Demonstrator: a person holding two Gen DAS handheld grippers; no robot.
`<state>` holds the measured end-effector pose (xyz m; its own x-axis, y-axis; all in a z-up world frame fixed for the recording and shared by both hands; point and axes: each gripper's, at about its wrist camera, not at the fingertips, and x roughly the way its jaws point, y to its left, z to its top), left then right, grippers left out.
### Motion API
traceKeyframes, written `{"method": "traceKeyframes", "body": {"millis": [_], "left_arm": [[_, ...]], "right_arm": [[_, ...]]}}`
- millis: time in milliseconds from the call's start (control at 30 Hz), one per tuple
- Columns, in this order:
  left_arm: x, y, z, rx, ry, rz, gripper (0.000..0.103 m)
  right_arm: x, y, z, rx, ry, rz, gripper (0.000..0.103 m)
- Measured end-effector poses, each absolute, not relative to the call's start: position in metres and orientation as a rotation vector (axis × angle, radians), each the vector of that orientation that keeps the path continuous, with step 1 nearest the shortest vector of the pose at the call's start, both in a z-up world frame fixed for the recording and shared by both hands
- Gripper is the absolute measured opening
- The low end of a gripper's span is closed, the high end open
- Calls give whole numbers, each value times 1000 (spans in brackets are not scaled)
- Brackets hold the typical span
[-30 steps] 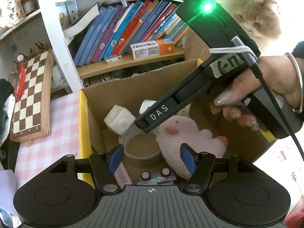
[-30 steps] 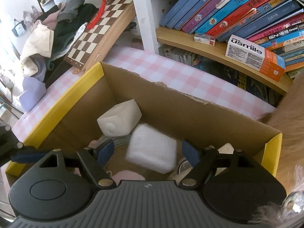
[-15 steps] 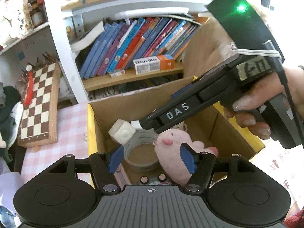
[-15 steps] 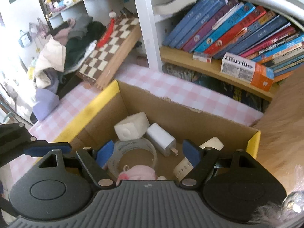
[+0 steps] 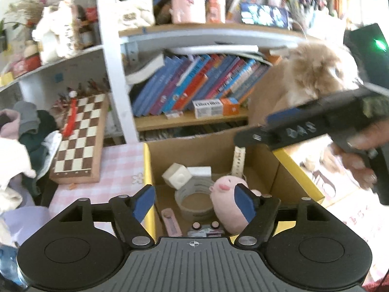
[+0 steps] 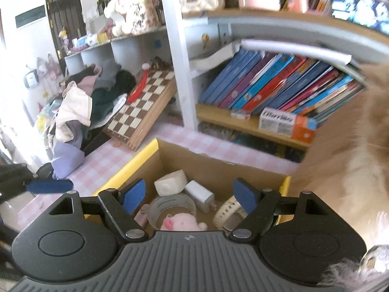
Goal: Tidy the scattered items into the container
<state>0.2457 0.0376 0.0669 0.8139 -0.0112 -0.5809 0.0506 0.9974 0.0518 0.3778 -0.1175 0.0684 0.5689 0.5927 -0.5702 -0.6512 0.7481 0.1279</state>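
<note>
I see both my left gripper (image 5: 193, 200) and right gripper (image 6: 188, 196) wide and empty above the cardboard box (image 5: 287, 180). Inside it the pink pig toy (image 5: 225, 203) lies right of the tape roll (image 5: 194, 200).

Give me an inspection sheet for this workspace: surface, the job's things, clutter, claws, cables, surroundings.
Surface: pink checked cloth under the box.
Job's things: in the box, a white cube, a charger, a tape roll, a pink plush, a watch and a pink stick.
Clutter: chessboard propped against the shelf; clothes pile beside it.
Claws: left claw open and empty over the box; right claw open and empty, above the box.
Cables: nothing seen.
Surroundings: shelf of leaning books, an orange and white carton, a fluffy cat beside the box.
</note>
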Motion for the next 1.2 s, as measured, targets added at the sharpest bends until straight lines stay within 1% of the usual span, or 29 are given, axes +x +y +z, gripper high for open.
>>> {"method": "traceKeyframes", "body": {"millis": [167,300,667,900,1200], "left_arm": [[219,43,73,41,562,-12,77],[194,46,76,32,528,7,83],[123,51,73,1,488,21,86],[68,53,58,-29,501,62,90],[24,45,34,-18,549,74,90]], "right_arm": [[339,-134,73,-108,579,663,79],[304,-143,75,-113,552,618,80],[203,-153,73,-135,481,524,81],[136,-153,60,-138,467,458,84],[66,-157,27,-180,503,376,85]]}}
